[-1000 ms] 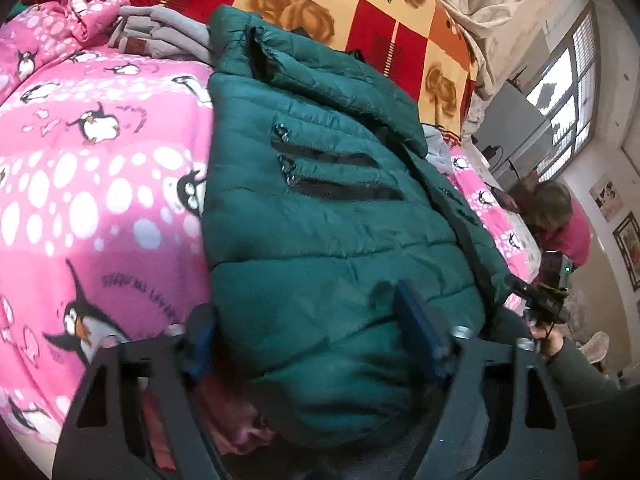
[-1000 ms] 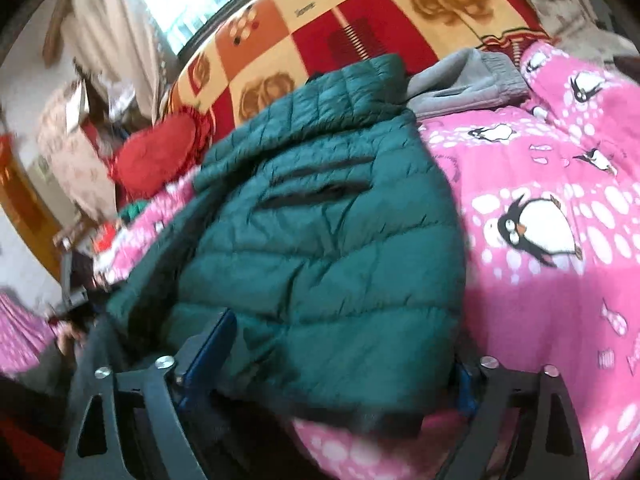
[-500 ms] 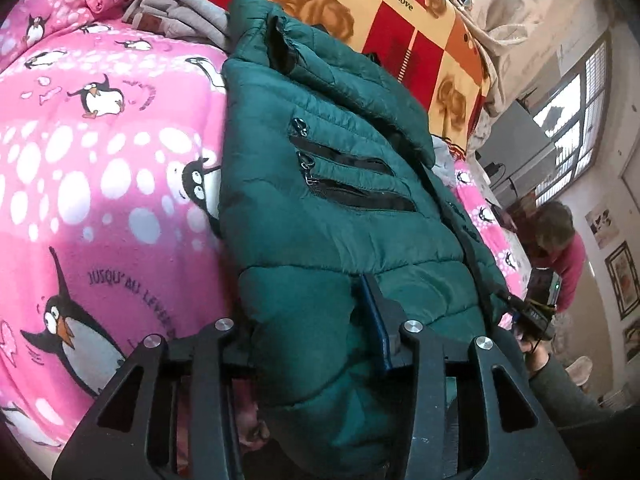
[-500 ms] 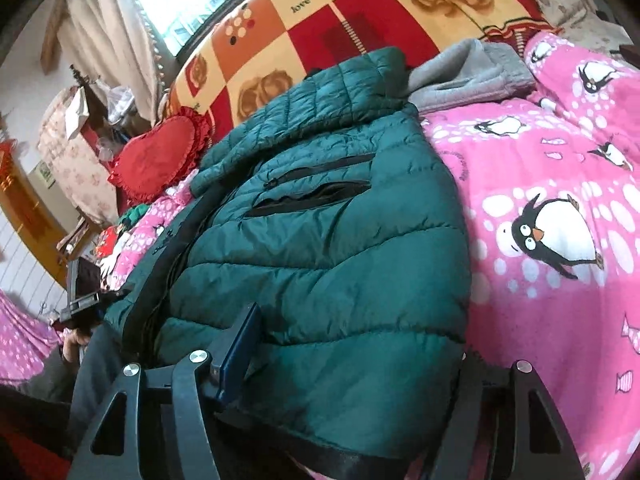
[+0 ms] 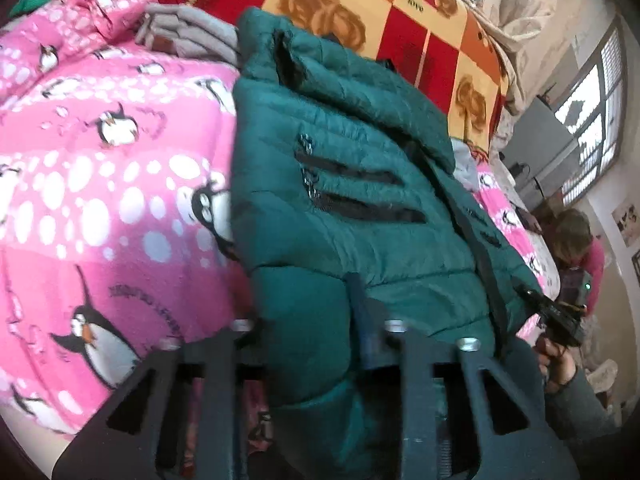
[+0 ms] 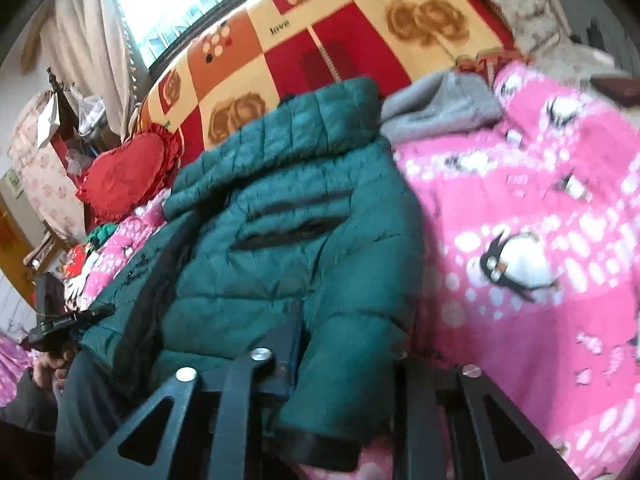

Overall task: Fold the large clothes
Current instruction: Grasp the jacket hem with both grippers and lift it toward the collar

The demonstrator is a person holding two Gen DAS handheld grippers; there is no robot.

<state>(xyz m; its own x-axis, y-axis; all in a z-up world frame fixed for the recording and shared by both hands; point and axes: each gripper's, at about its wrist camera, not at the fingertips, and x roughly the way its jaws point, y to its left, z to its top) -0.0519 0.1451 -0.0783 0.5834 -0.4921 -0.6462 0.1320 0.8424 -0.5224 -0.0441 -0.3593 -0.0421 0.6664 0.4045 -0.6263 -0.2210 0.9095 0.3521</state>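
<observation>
A dark green puffer jacket (image 5: 340, 200) lies front up on a pink penguin blanket (image 5: 100, 200), collar toward the far end. My left gripper (image 5: 304, 312) is at the hem's left part. Its jaws are closing, with a bunched fold of hem pinched between them. In the right wrist view the same jacket (image 6: 280, 240) fills the middle. My right gripper (image 6: 348, 340) has its jaws closing tight on the hem's right corner, which bulges between the fingers. The jacket's underside and sleeves are hidden.
A folded grey garment (image 5: 188, 32) lies by the jacket's collar. A red and yellow checked blanket (image 5: 400, 20) covers the far end, and a red heart cushion (image 6: 124, 176) sits at the left. A person in pink (image 5: 576, 240) is beyond the bed's right side.
Both grippers' jaws have come together from wide open onto the jacket's hem. The hem now bunches up between the fingers on each side.
</observation>
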